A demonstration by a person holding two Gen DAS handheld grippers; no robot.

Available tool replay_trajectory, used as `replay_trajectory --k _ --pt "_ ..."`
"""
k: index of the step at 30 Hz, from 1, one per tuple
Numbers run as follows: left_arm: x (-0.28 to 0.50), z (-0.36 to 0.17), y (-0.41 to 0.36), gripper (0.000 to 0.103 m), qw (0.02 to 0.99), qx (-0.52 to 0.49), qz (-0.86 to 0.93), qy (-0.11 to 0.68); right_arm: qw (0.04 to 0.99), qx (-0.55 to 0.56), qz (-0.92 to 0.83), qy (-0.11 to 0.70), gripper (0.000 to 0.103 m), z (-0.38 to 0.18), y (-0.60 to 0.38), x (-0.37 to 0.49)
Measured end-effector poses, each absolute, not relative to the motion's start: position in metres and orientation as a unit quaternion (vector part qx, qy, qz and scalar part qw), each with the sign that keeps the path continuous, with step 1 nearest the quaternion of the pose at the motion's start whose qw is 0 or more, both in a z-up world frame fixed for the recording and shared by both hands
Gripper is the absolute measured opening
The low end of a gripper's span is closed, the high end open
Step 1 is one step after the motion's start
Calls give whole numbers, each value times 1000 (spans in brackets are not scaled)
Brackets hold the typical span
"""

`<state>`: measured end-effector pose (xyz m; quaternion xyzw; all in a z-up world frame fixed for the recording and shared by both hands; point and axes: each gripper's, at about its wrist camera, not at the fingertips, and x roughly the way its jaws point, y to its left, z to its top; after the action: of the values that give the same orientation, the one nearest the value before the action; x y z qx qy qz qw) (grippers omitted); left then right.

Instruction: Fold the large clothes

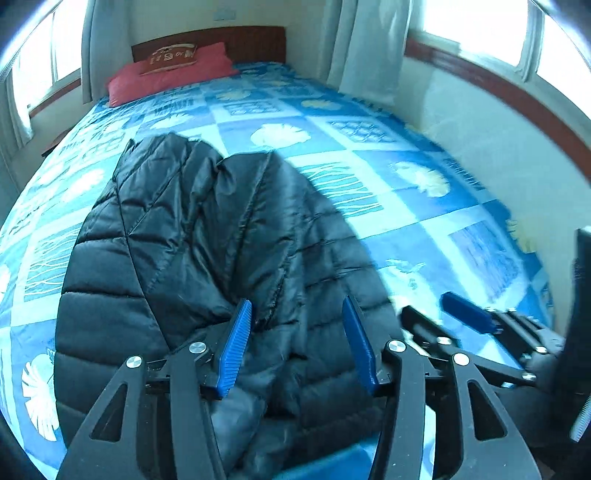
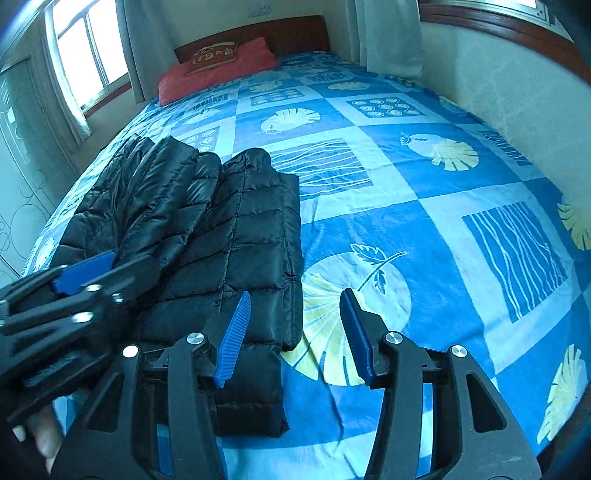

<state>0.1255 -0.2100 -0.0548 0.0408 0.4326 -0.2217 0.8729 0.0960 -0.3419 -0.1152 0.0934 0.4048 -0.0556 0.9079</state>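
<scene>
Two grippers, both with jaws apart and nothing between the pads. We see the left gripper [image 1: 297, 314] poised over the near end of the black puffer jacket [image 1: 207, 236]; fabric lies beneath and beyond its fingers [image 1: 236, 339], no pad pressing on it. We judge the jaws part-open so the cloth lies free, not pinched.

Right gripper [image 2: 295, 314] approx. half open. Its left fingertip is over the jacket's right edge, its right fingertip over bare bedspread [image 2: 424, 229]. Placement suggests it stands ready at that edge w/o contact.

Jacket, per right wrist view [image 2: 207, 236]: lengthwise on the bed, ahead of and left of the right gripper's fingers, sides apparently turned inward, sleeves doubled on top, forming a narrow strip. We judge lengthwise folds done and a crosswise fold outstanding.

Red pillow [image 2: 218, 70] and headboard [image 2: 288, 33] well beyond both sets of fingers, clear of work. A hand [image 2: 44, 439] partly visible at the left gripper's base.
</scene>
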Motion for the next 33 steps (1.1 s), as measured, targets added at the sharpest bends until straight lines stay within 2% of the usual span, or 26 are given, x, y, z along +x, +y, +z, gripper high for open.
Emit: replay_trajectory --k 4,11,16,20,21,22,25,27,33 --pt "111 -36 -203 51 871 23 -242 428 912 94 -58 395 50 -105 -341 88" --pt "91 5 -168 51 894 13 -245 374 921 81 -42 380 50 -87 -317 89" --pt "110 -2 -116 51 908 -3 -190 374 922 69 -18 381 51 -80 -288 104" --pt "132 -28 -67 51 911 -19 -133 391 920 68 -1 387 51 -81 -262 122" --pt "137 -34 -56 51 909 -25 -124 397 919 69 4 389 54 -81 -256 130" --pt "142 -42 -48 51 906 -30 -116 405 918 70 7 390 64 -82 -252 134" --pt "157 -69 -31 51 897 -45 -102 429 914 65 10 399 73 -88 -236 151" --pt "159 -79 -25 59 895 -54 -108 430 909 54 3 413 78 -98 -230 161" --pt "161 -91 -28 61 893 -50 -124 431 890 73 -8 449 79 -127 -233 175"
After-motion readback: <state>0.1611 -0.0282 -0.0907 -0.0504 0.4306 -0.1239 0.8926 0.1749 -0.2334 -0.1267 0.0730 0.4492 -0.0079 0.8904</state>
